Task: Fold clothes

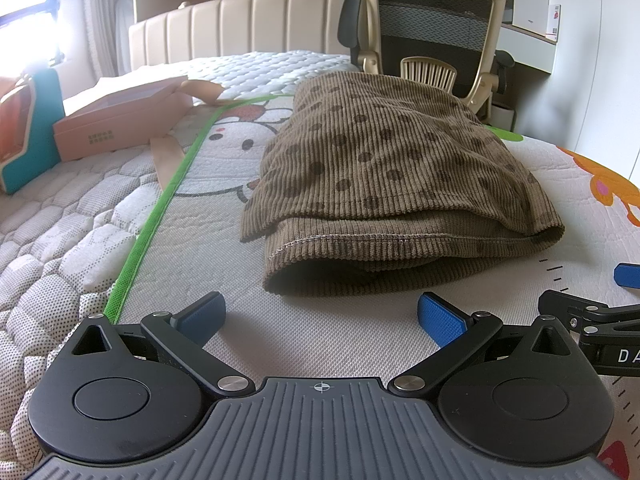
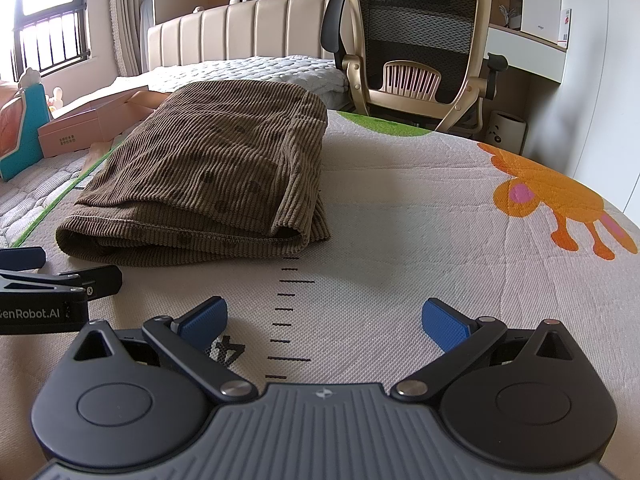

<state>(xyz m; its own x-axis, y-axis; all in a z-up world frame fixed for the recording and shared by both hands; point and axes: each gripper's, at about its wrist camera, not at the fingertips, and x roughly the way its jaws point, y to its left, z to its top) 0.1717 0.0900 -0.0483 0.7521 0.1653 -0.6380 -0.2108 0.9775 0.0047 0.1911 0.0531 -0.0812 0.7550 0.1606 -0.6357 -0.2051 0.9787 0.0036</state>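
A brown ribbed garment with dark dots (image 1: 384,168) lies folded in layers on a printed play mat (image 1: 224,264) on the bed. It also shows in the right wrist view (image 2: 208,172), ahead and to the left. My left gripper (image 1: 320,316) is open and empty, just short of the garment's near hem. My right gripper (image 2: 324,320) is open and empty over the bare mat, to the right of the garment. The right gripper's side shows at the edge of the left wrist view (image 1: 600,320); the left gripper's side shows in the right wrist view (image 2: 60,284).
A pink cardboard box (image 1: 120,120) and a teal and orange box (image 1: 28,128) sit at the left on the quilted mattress (image 1: 48,240). An office chair (image 1: 432,36) stands beyond the far edge of the bed. A padded headboard (image 1: 240,24) is behind.
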